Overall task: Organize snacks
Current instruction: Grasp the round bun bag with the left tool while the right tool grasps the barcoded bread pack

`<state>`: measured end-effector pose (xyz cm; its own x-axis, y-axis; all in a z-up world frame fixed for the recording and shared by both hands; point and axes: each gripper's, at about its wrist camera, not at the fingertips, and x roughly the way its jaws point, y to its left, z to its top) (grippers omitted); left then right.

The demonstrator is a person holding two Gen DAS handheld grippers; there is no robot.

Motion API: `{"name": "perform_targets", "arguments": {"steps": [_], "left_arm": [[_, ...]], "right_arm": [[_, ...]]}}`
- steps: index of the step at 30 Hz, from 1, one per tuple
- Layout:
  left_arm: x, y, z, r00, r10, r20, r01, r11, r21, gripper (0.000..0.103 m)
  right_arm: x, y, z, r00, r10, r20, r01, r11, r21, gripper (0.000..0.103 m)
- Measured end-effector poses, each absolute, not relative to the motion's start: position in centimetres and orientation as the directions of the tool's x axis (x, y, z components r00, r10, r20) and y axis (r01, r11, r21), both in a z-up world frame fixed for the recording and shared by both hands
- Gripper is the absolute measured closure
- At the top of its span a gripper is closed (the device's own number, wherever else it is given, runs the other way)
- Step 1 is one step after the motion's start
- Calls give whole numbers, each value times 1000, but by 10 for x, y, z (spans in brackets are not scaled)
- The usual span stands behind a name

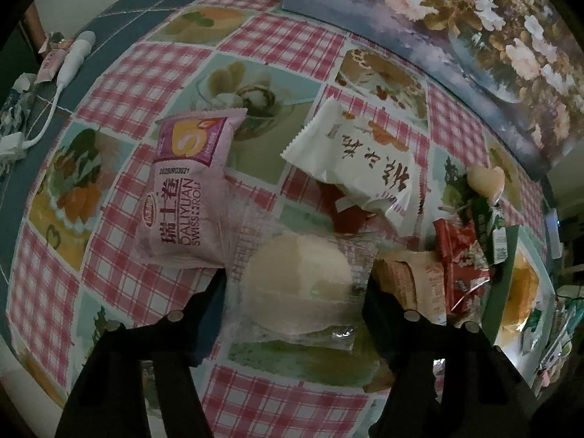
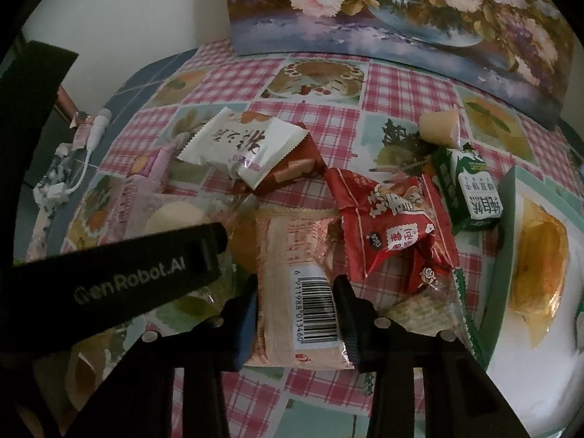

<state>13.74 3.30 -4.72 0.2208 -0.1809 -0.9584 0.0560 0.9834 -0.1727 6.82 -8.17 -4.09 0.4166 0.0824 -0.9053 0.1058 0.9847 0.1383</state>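
Note:
Snacks lie in a heap on a checked tablecloth (image 1: 138, 84). My left gripper (image 1: 295, 292) points down over a round pale cake in a clear wrapper (image 1: 299, 273), and its fingers press the wrapper's two sides. My right gripper (image 2: 297, 314) is shut on a beige wafer pack (image 2: 292, 252) with a barcode label, which lies on the cloth. Around them lie a pink Swiss roll packet (image 1: 182, 197), a white packet with black calligraphy (image 1: 357, 160), a red packet (image 2: 387, 226) and a green packet (image 2: 471, 189). The left gripper's black body (image 2: 146, 266) crosses the right wrist view.
A green-rimmed tray (image 2: 503, 241) at the right holds a wrapped yellow pastry (image 2: 540, 266). A flower painting (image 2: 401, 11) leans against the wall at the back. A small jelly cup (image 2: 438, 127) sits behind the green packet. A white cable and plug (image 1: 69, 62) lie at the left edge.

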Motion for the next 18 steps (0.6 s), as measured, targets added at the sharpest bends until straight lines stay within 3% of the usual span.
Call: {"name": "perform_targets", "arguments": {"steps": [18], "left_arm": [[130,53,-4,335,-222,-916,31,974,-225,35]], "right_arm": [[55,-81,-10,474,141,-869,78,976,201,62]]}}
